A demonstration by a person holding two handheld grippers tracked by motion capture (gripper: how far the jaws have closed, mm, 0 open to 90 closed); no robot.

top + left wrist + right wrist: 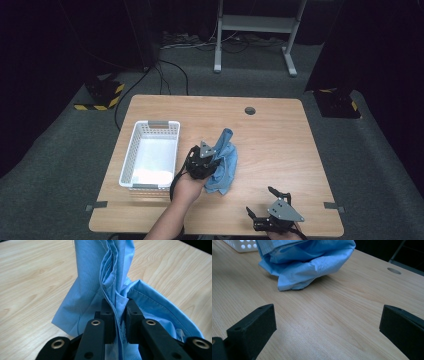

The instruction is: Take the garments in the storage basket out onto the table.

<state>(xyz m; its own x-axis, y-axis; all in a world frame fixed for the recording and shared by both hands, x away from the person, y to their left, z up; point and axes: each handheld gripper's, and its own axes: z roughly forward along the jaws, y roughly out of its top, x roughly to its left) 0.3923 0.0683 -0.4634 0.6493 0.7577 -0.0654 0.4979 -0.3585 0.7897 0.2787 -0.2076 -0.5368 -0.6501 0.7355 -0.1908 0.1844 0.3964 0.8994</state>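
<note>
A light blue cloth [226, 165] lies bunched near the middle of the wooden table [280, 145], one end drawn up into a peak. My left gripper [212, 159] is shut on a fold of the blue cloth [110, 277]; the seam runs between its pads [108, 320]. The lower part of the blue cloth [304, 265] still rests on the table. My right gripper [260, 202] stands open near the front right edge, jaws wide apart with bare wood between them [327, 325], a short way from the cloth.
A white slotted basket [129, 155] stands on the table's left side, next to the left hand. A round cable hole [250, 110] sits near the far edge. A desk frame [255, 30] stands on the grey floor beyond.
</note>
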